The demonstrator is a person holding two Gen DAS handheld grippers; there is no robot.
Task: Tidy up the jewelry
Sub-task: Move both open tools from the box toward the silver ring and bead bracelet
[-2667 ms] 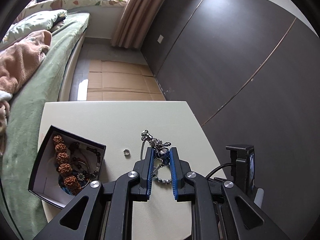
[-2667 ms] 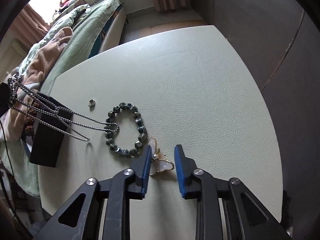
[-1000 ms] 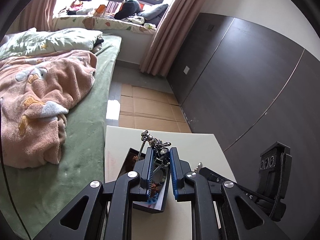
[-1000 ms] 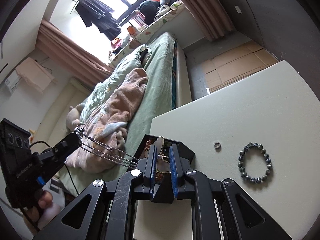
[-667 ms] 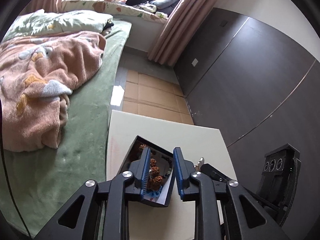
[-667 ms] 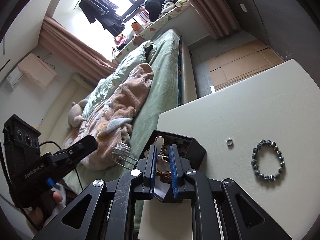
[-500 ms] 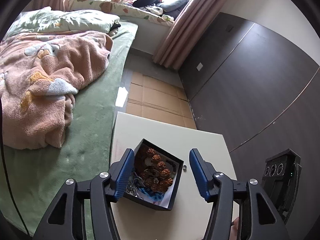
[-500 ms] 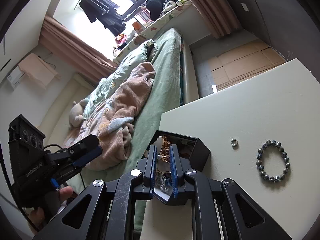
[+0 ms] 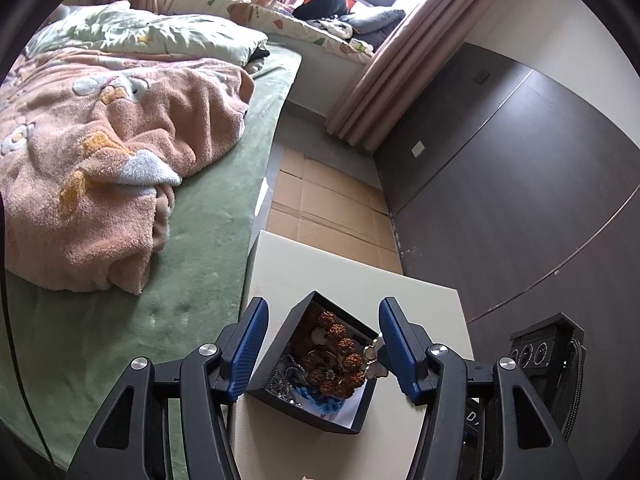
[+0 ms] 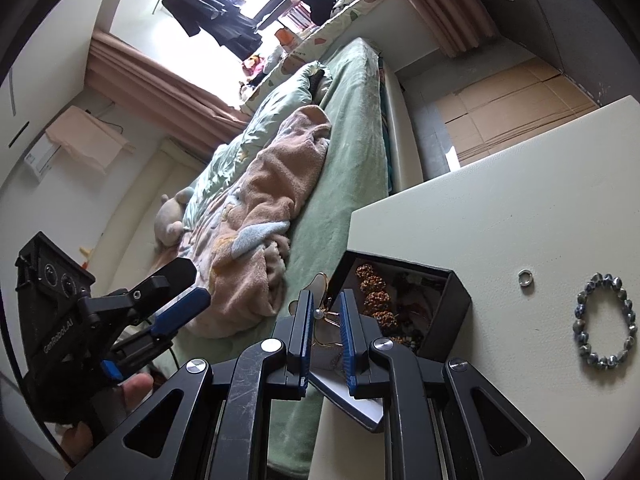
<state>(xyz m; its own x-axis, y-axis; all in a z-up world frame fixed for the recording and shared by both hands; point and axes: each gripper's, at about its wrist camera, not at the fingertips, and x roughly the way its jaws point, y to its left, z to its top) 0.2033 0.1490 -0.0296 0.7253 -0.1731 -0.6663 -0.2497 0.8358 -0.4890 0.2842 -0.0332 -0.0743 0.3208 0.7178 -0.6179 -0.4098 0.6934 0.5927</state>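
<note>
Most of the jewelry sits in the black box [image 9: 320,364] on the tabletop [image 10: 520,216]; the left hand-held gripper [image 9: 322,346] gapes empty above it, the right hand-held gripper [image 10: 324,320] pinches a gold earring [image 10: 325,312], while a ring [image 10: 525,277] and bead bracelet [image 10: 605,321] remain outside.

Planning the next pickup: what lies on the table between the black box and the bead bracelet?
Only a small metal ring lies between the box and bracelet, seen in the right wrist view.

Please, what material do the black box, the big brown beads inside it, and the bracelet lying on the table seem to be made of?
Black box: likely matte card, with thin straight walls and a white inside.
Brown beads: probably dried seeds or wood, rough, knobbly and dull.
Bracelet: probably polished stone or glass, with dark grey-blue beads showing small highlights.
</note>
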